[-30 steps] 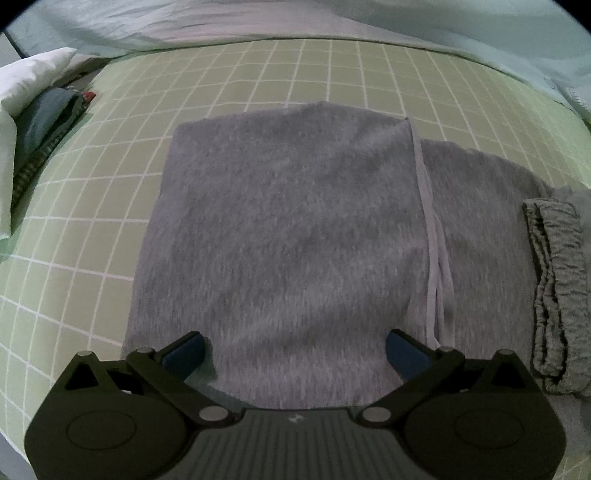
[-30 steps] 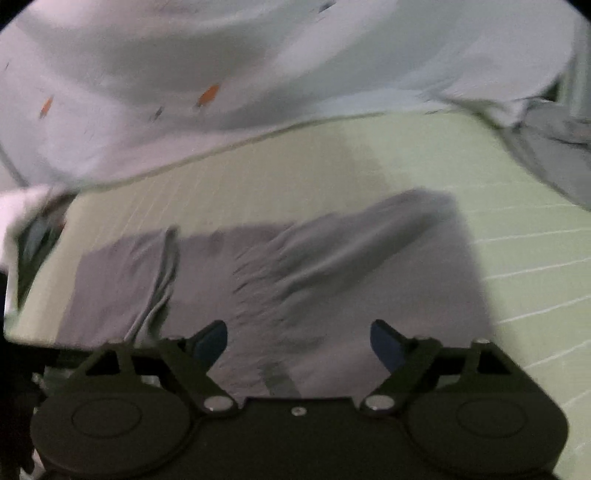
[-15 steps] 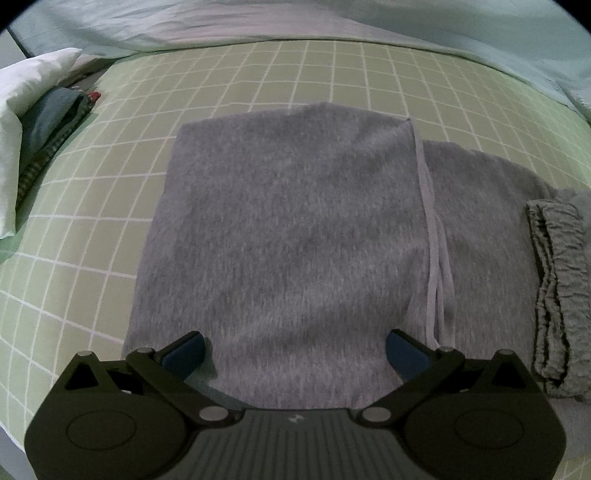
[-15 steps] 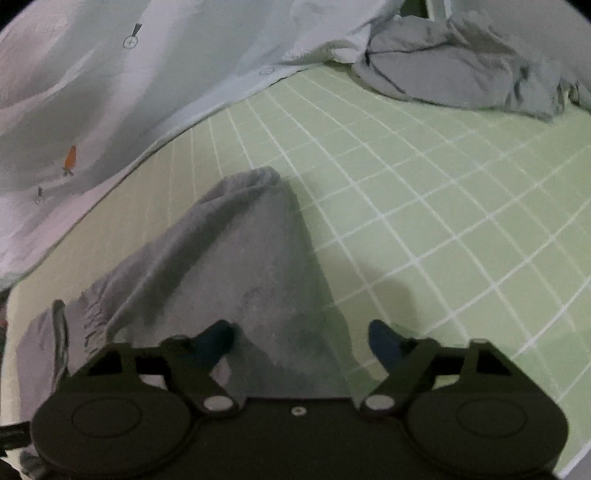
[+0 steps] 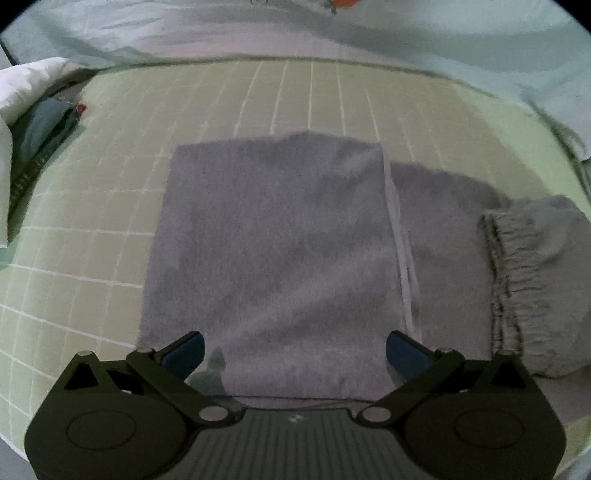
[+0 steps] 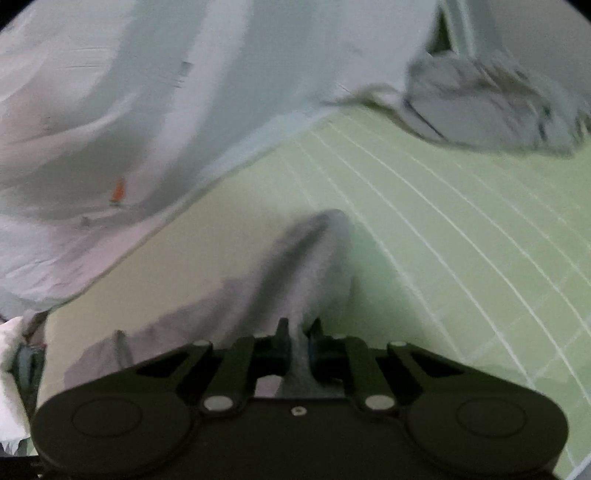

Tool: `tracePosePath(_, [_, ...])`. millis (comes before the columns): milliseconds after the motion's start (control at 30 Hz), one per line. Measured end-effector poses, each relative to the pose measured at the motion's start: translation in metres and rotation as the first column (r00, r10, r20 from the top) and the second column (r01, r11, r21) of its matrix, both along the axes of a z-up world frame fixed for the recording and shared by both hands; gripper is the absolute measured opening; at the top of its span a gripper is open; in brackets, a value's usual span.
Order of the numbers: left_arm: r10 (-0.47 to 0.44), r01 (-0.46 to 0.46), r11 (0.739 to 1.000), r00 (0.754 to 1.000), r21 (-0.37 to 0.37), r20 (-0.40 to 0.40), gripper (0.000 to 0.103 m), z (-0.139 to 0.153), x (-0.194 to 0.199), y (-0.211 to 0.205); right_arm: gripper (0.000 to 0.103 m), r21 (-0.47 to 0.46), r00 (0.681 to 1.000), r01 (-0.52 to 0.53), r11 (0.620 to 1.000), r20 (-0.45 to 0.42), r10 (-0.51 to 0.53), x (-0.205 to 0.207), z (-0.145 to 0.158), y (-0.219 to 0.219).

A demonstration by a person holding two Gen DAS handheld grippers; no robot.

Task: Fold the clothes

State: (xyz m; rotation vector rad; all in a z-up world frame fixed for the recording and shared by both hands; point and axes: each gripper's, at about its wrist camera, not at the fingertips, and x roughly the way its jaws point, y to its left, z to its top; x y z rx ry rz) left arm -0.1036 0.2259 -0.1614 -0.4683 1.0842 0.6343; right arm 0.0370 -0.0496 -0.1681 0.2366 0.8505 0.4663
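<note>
A grey pair of pants (image 5: pixel 273 251) lies half folded on the green checked bed sheet (image 5: pixel 92 206), with its gathered waistband (image 5: pixel 517 273) at the right. My left gripper (image 5: pixel 293 352) is open just above the near edge of the folded part, touching nothing. My right gripper (image 6: pixel 297 341) is shut on the waistband end of the same grey pants (image 6: pixel 310 258), and the cloth rises in a ridge from the fingers.
A pale blue quilt (image 5: pixel 369 33) lies bunched along the far side of the bed. A white pillow (image 5: pixel 26 85) and dark folded clothes (image 5: pixel 40 133) sit at the left. A crumpled grey garment (image 6: pixel 487 107) lies at the far right.
My right gripper has shut on the waistband end of the pants, which it had straddled open. My left gripper has tilted up slightly and stays open.
</note>
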Motion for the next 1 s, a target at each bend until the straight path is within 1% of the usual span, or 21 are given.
tracePosePath(67, [0.005, -0.005, 1.0, 1.0, 0.007, 0.026, 0.103, 0.009, -0.013, 0.005, 0.01, 0.013, 0.998, -0.045, 0.999, 0.045, 0.045, -0.011, 0.016, 0.022])
tracePosePath(167, [0.021, -0.022, 1.0, 0.998, 0.009, 0.057, 0.103, 0.016, -0.034, 0.022, 0.01, 0.039, 0.986, -0.139, 0.989, 0.097, 0.135, -0.03, 0.037, 0.063])
tracePosePath(267, [0.05, -0.052, 0.998, 0.997, 0.025, 0.065, 0.103, 0.02, -0.059, 0.04, 0.01, 0.077, 0.966, -0.247, 0.966, 0.102, 0.239, -0.054, 0.045, 0.111])
tracePosePath(333, [0.079, -0.081, 0.996, 0.995, 0.035, 0.062, 0.103, 0.021, -0.076, 0.052, 0.01, 0.084, 0.946, -0.32, 0.944, 0.089, 0.313, -0.069, 0.041, 0.148])
tracePosePath(367, [0.093, -0.095, 0.995, 0.994, 0.036, 0.06, 0.103, 0.02, -0.084, 0.057, 0.011, 0.075, 0.936, -0.351, 0.934, 0.07, 0.346, -0.077, 0.035, 0.165])
tracePosePath(433, [0.133, -0.135, 0.99, 0.99, 0.029, 0.052, 0.103, 0.018, -0.099, 0.068, 0.028, 0.052, 0.903, -0.426, 0.903, -0.032, 0.428, -0.088, 0.007, 0.198])
tracePosePath(467, [0.153, -0.155, 0.988, 0.987, 0.022, 0.049, 0.103, 0.016, -0.105, 0.074, 0.041, 0.044, 0.88, -0.464, 0.885, -0.088, 0.466, -0.093, -0.008, 0.215])
tracePosePath(500, [0.171, -0.172, 0.985, 0.984, 0.015, 0.049, 0.103, 0.015, -0.112, 0.079, 0.042, 0.015, 0.868, -0.478, 0.878, -0.145, 0.475, -0.098, -0.021, 0.227])
tracePosePath(533, [0.181, -0.182, 0.983, 0.982, 0.012, 0.051, 0.103, 0.015, -0.117, 0.083, 0.043, -0.007, 0.86, -0.488, 0.873, -0.178, 0.479, -0.103, -0.029, 0.233])
tracePosePath(567, [0.188, -0.189, 0.982, 0.981, 0.014, 0.054, 0.103, 0.014, -0.12, 0.084, 0.048, -0.013, 0.858, -0.494, 0.869, -0.17, 0.485, -0.105, -0.027, 0.232])
tracePosePath(600, [0.194, -0.195, 0.981, 0.979, 0.016, 0.057, 0.103, 0.014, -0.122, 0.086, 0.058, -0.016, 0.858, -0.499, 0.866, -0.149, 0.492, -0.108, -0.023, 0.228])
tracePosePath(633, [0.198, -0.199, 0.98, 0.978, 0.015, 0.059, 0.103, 0.013, -0.123, 0.088, 0.064, -0.02, 0.858, -0.504, 0.864, -0.129, 0.498, -0.11, -0.018, 0.225])
tracePosePath(667, [0.2, -0.2, 0.98, 0.978, 0.008, 0.061, 0.103, 0.012, -0.121, 0.091, 0.078, -0.022, 0.869, -0.488, 0.873, -0.108, 0.483, -0.109, -0.01, 0.22])
tracePosePath(700, [0.198, -0.199, 0.98, 0.978, 0.0, 0.063, 0.103, 0.011, -0.118, 0.093, 0.088, -0.024, 0.883, -0.464, 0.886, -0.087, 0.46, -0.107, -0.002, 0.213])
tracePosePath(767, [0.183, -0.183, 0.983, 0.98, -0.012, 0.073, 0.103, 0.012, -0.11, 0.093, 0.092, -0.044, 0.914, -0.405, 0.913, -0.03, 0.404, -0.1, 0.014, 0.198])
tracePosePath(800, [0.168, -0.167, 0.986, 0.982, -0.015, 0.081, 0.103, 0.011, -0.104, 0.092, 0.097, -0.062, 0.928, -0.371, 0.926, -0.002, 0.372, -0.096, 0.022, 0.188])
tracePosePath(833, [0.147, -0.146, 0.989, 0.985, -0.017, 0.089, 0.103, 0.011, -0.097, 0.091, 0.099, -0.084, 0.942, -0.334, 0.939, 0.014, 0.336, -0.093, 0.025, 0.181])
tracePosePath(900, [0.099, -0.097, 0.995, 0.99, -0.024, 0.104, 0.103, 0.011, -0.081, 0.086, 0.1, -0.127, 0.964, -0.255, 0.959, 0.038, 0.262, -0.087, 0.03, 0.168])
tracePosePath(967, [0.042, -0.037, 0.999, 0.992, -0.037, 0.121, 0.102, 0.01, -0.064, 0.081, 0.1, -0.157, 0.978, -0.201, 0.967, 0.021, 0.207, -0.08, 0.028, 0.155])
tracePosePath(1000, [0.012, -0.006, 0.999, 0.991, -0.046, 0.136, 0.099, 0.01, -0.056, 0.078, 0.1, -0.162, 0.984, -0.176, 0.971, 0.0, 0.179, -0.075, 0.025, 0.147])
